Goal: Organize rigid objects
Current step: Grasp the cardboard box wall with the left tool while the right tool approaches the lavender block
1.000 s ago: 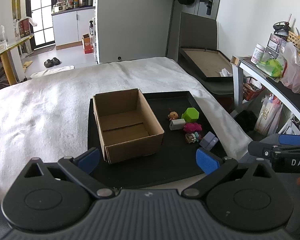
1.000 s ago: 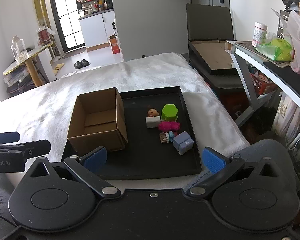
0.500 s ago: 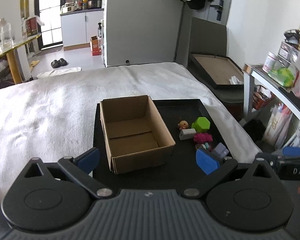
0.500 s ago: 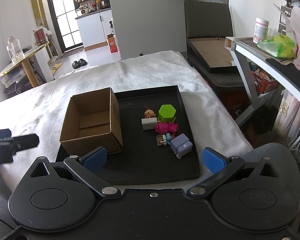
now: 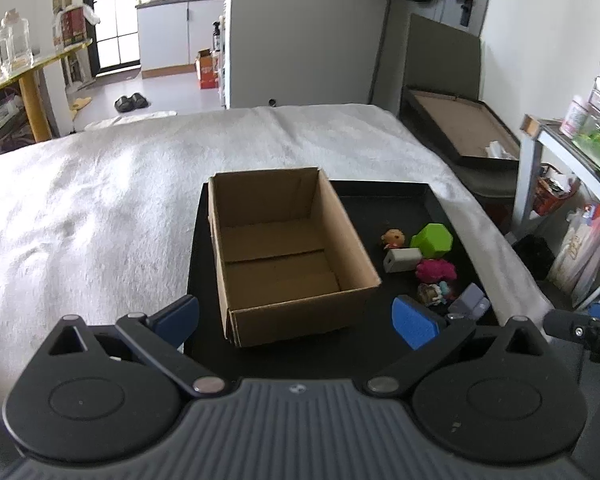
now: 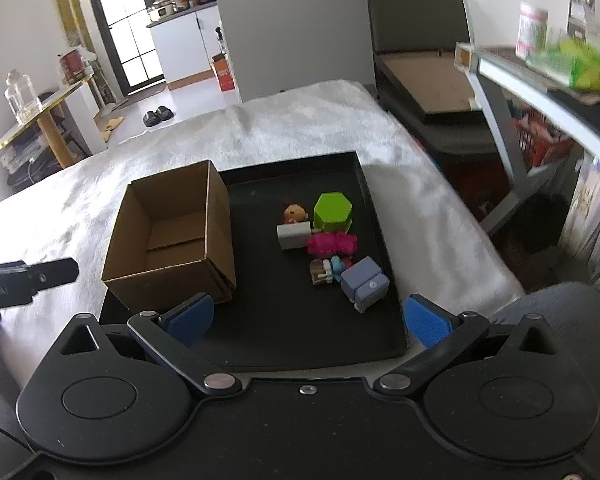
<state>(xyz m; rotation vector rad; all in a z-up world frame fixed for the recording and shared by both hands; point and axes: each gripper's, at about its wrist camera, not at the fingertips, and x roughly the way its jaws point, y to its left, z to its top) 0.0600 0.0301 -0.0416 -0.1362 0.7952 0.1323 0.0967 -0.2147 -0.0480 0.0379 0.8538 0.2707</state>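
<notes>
An open, empty cardboard box (image 5: 284, 256) (image 6: 172, 236) stands on the left part of a black tray (image 5: 400, 216) (image 6: 300, 320). To its right lie small toys: a green hexagon block (image 5: 432, 238) (image 6: 333, 211), a white block (image 5: 402, 259) (image 6: 294, 236), a pink toy (image 5: 436, 270) (image 6: 332, 243), a small doll head (image 5: 393, 237) (image 6: 295, 213) and a grey-blue block (image 5: 470, 300) (image 6: 365, 283). My left gripper (image 5: 296, 318) is open and empty, short of the box. My right gripper (image 6: 306, 318) is open and empty above the tray's near edge.
The tray lies on a bed with a white blanket (image 5: 100, 200). A shelf with jars and bags (image 5: 572, 136) stands at the right. A dark chair with a flat framed board (image 5: 460, 132) is beyond the bed. A yellow table (image 5: 24, 80) is at the far left.
Both grippers have moved forward toward the tray. The box and toys look larger and nearer. Nothing has been picked up; both stay open.
</notes>
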